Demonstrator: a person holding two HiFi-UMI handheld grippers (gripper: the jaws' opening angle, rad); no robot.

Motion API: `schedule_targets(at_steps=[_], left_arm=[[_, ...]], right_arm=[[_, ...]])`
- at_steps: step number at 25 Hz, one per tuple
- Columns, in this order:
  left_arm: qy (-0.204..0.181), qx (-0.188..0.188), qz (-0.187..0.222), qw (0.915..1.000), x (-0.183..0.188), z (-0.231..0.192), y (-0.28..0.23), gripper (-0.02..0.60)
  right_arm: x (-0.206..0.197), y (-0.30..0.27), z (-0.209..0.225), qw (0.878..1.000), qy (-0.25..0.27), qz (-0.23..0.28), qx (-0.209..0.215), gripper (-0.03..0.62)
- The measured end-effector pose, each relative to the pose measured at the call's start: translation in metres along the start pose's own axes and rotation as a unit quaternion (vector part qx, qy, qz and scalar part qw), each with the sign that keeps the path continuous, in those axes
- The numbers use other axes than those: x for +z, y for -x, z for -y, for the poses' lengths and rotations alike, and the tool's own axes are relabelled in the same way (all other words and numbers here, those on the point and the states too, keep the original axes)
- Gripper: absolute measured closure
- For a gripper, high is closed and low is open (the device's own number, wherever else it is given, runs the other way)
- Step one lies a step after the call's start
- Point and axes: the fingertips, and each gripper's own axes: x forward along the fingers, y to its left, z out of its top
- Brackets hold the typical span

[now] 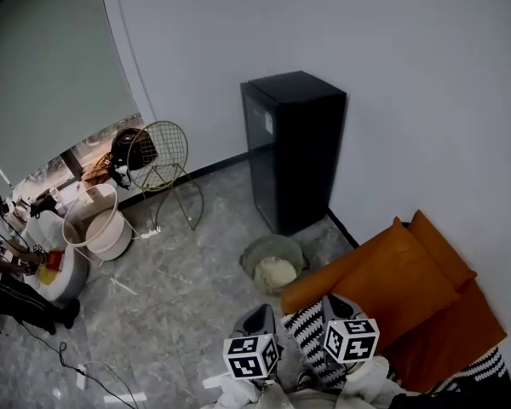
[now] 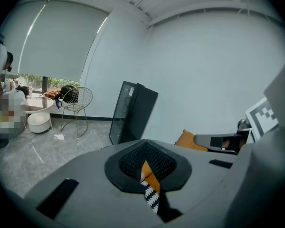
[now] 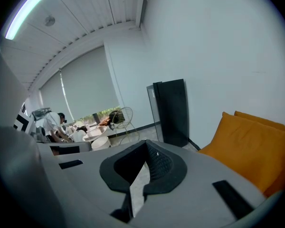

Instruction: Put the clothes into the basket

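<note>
left gripper (image 2: 149, 180) jaws closed to a narrow slit, black-and-white zigzag cloth (image 2: 152, 199) caught in it, orange showing above, black cabinet (image 2: 133, 112) by the pale wall, wire chair (image 2: 76, 101), orange cushion (image 2: 189, 140), grey floor (image 2: 38, 152)

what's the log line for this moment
left claw: shut on zigzag cloth | right claw: shut, nothing seen in it | basket: zigzag cloth not in it

lower edge: black-and-white zigzag knitted garment (image 1: 311, 341) cut off | left edge: seated person (image 1: 4, 284) cut off | left: small red-and-yellow object (image 1: 51, 261) too small to identify
</note>
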Motion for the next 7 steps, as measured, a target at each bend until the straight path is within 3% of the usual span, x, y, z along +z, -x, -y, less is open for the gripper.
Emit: schedule_targets(at_steps=[7], left_arm=[[0.002, -0.002, -0.006, 1.0000, -0.0041, -0.0097, 0.0027, 0.578]], right_arm=[[-0.0076, 0.0003, -0.0056, 1.000, -0.007, -0.005, -0.007, 0.571]])
